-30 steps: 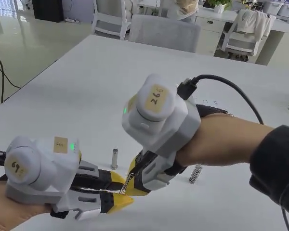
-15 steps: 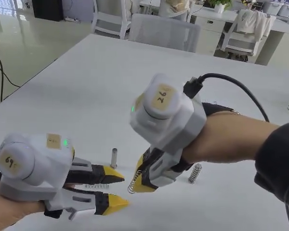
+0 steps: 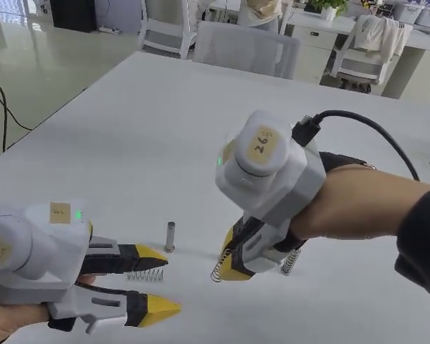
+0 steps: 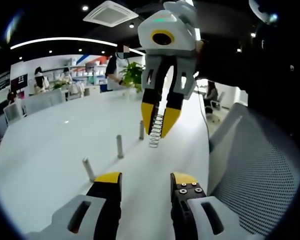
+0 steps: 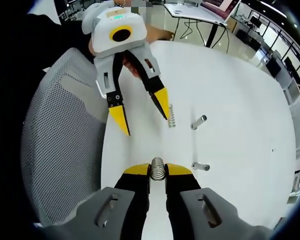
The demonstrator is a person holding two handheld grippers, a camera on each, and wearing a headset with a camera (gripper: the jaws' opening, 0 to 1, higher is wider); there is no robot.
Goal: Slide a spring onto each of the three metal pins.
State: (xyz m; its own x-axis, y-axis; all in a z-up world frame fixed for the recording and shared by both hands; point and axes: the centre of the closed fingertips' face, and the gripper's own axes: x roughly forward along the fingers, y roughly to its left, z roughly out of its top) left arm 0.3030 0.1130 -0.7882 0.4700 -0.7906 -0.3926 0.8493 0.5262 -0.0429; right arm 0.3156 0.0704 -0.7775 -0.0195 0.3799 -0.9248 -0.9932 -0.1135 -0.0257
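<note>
Separated now, the left gripper gapes empty beside a loose spring lying on the table, while the right gripper, clamped on a second spring, hovers just right of the upright pin, not yet threaded.

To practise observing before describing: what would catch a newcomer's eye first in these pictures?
The right gripper, at the head view's centre, pinches a spring between its yellow tips. The left gripper gapes open at lower left, a loose spring lying by its upper jaw, and a metal pin stands upright between the two.
</note>
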